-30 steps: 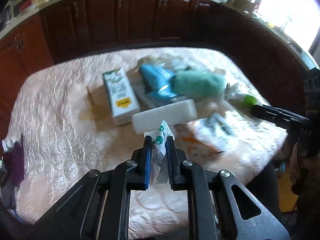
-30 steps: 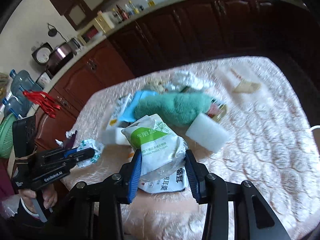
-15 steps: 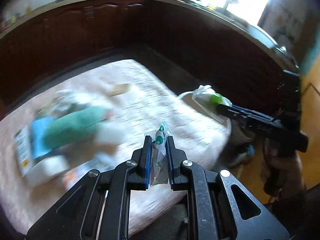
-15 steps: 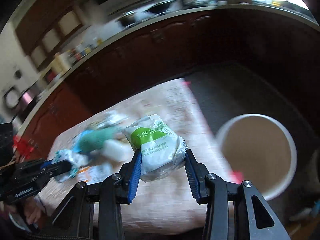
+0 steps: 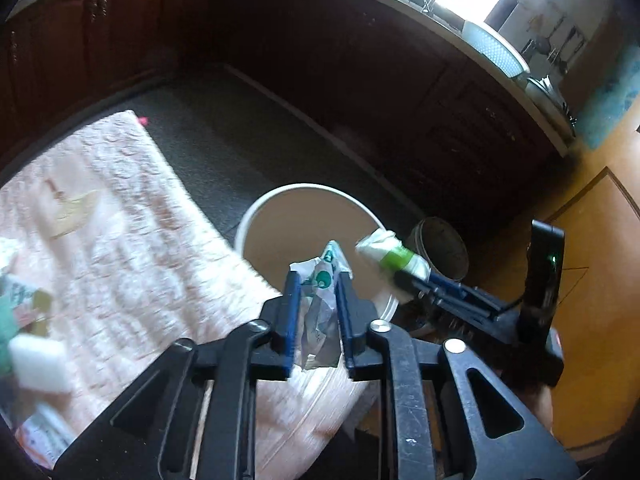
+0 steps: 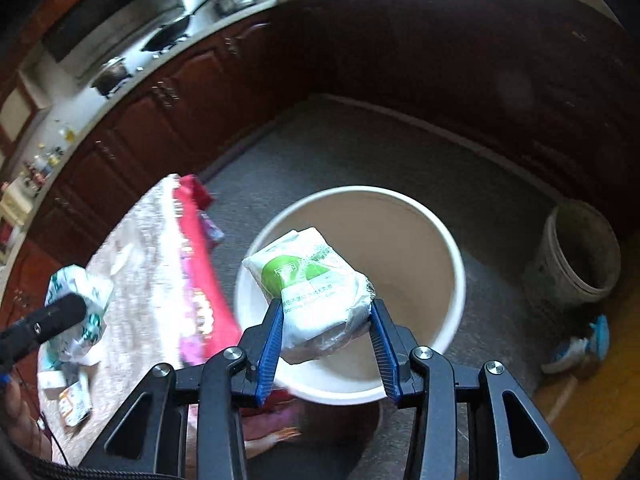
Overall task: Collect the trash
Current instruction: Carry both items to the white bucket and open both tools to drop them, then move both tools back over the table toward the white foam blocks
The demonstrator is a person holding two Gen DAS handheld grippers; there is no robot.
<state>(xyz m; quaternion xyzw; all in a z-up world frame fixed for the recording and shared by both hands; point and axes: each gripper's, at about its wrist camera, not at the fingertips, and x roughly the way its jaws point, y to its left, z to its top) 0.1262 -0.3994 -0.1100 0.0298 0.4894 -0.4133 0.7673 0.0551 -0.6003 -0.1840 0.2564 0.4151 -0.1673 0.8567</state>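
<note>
Two pieces of trash are held over the white bucket. The tissue pack is clamped by the right gripper, its long axis pointing forward-left beyond the pads. A crumpled wrapper stands lengthwise between the left gripper's opening jaws, pointing forward.

Left gripper angled down, jaws opening around a wrapper; right gripper angled down, clamped on a pack.
</note>
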